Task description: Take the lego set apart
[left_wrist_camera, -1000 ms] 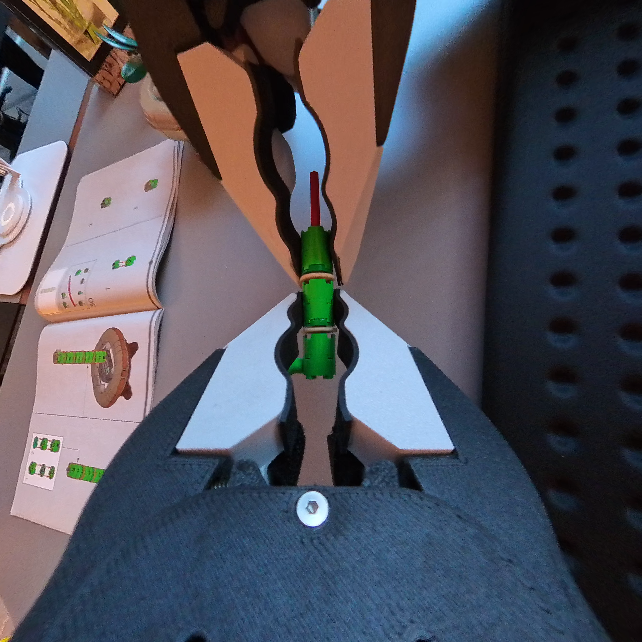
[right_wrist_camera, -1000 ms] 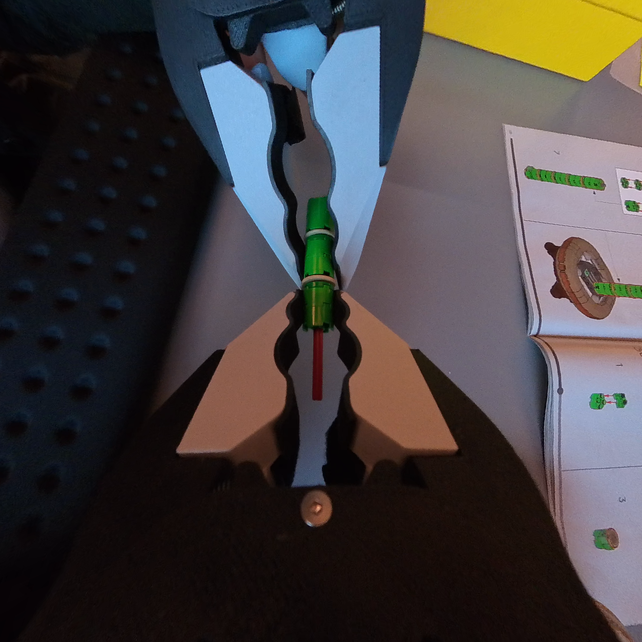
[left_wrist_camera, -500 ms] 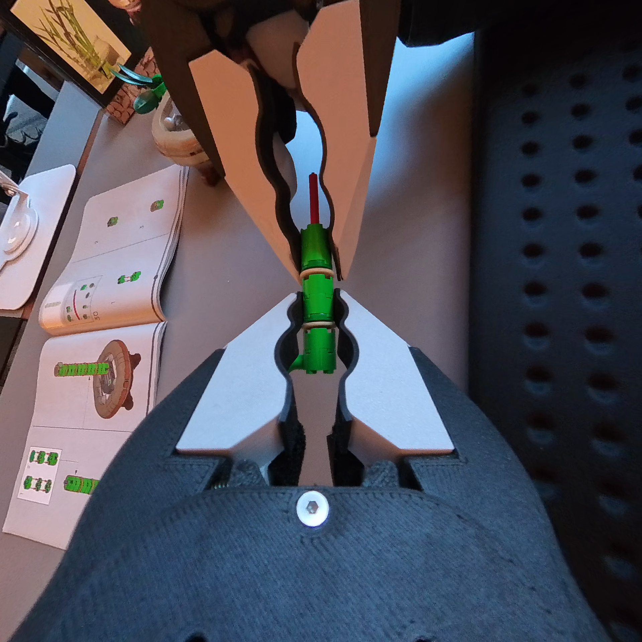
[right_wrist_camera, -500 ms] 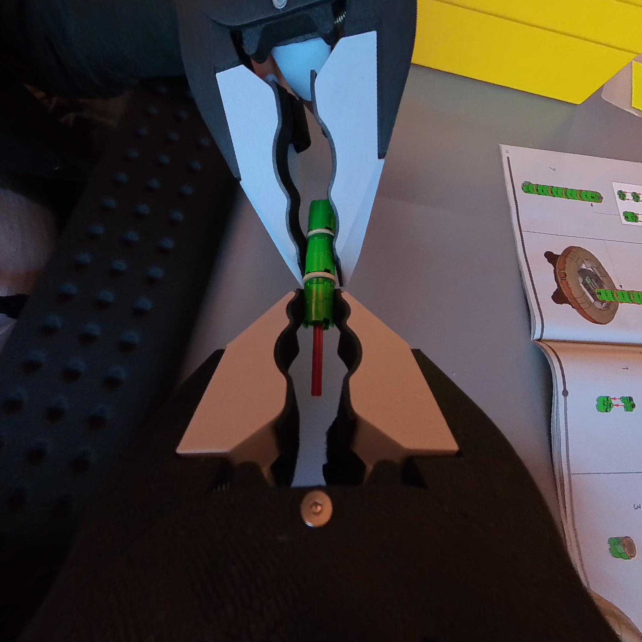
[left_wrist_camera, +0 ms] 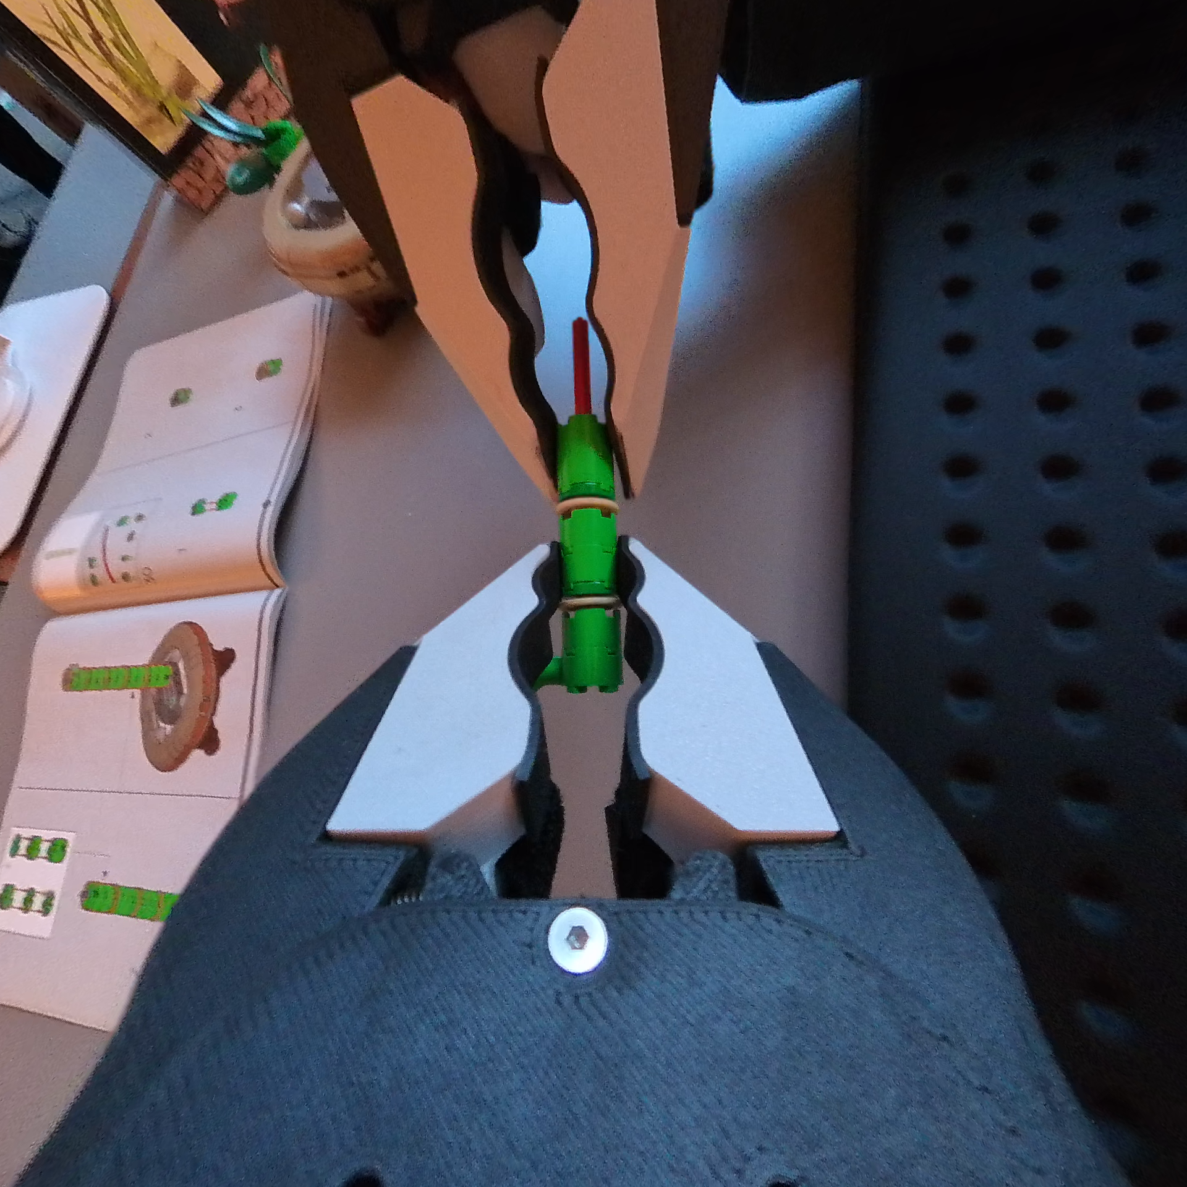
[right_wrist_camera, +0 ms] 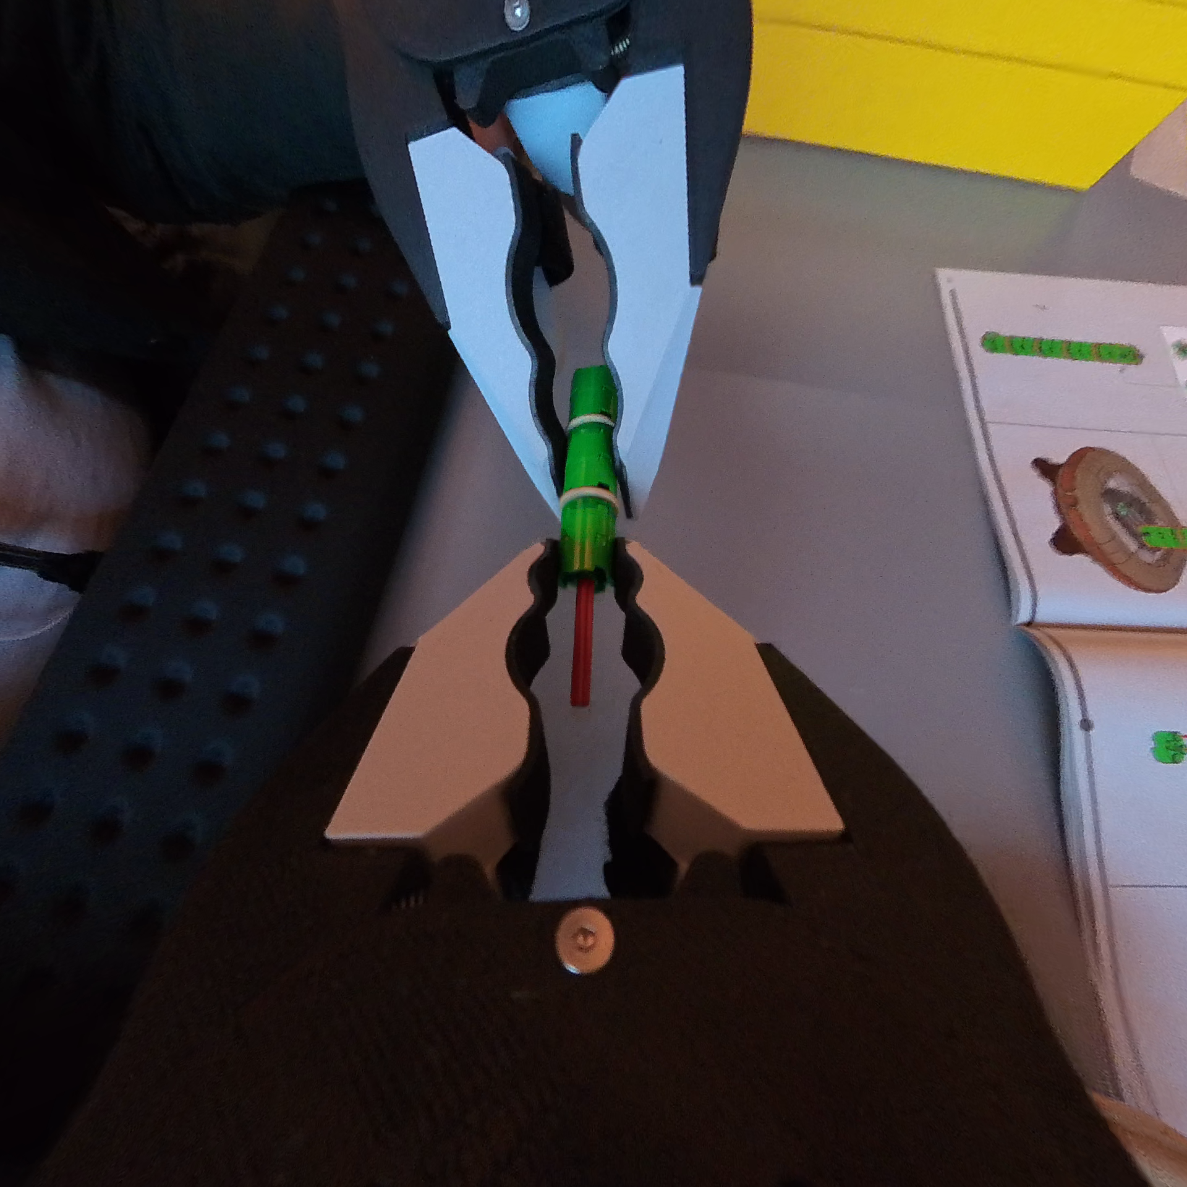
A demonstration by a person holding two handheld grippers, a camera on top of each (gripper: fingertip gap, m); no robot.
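A green lego stack (left_wrist_camera: 588,552) of three round pieces with tan rings between them sits on a red axle (left_wrist_camera: 581,366). My left gripper (left_wrist_camera: 589,546) is shut on the near end of the stack. My right gripper (left_wrist_camera: 589,498) comes in from the top, tip to tip with the left, and is shut on the far green piece. In the right wrist view my right gripper (right_wrist_camera: 588,546) grips the green stack (right_wrist_camera: 588,475) at the end where the red axle (right_wrist_camera: 583,649) sticks out. The left gripper (right_wrist_camera: 591,514) holds the other end. The stack is held above the grey table.
An open instruction booklet (left_wrist_camera: 160,578) lies on the table, also seen in the right wrist view (right_wrist_camera: 1092,514). A black dimpled mat (left_wrist_camera: 1028,514) borders the table on the other side. A yellow box (right_wrist_camera: 931,83), a framed picture (left_wrist_camera: 115,70) and a small jar (left_wrist_camera: 315,237) stand farther back. My left and right fingertips are right by each other.
The two grippers' tips have drawn slightly apart, so more of the middle green piece shows between them. The stack now looks a little bent. Both grippers stay shut.
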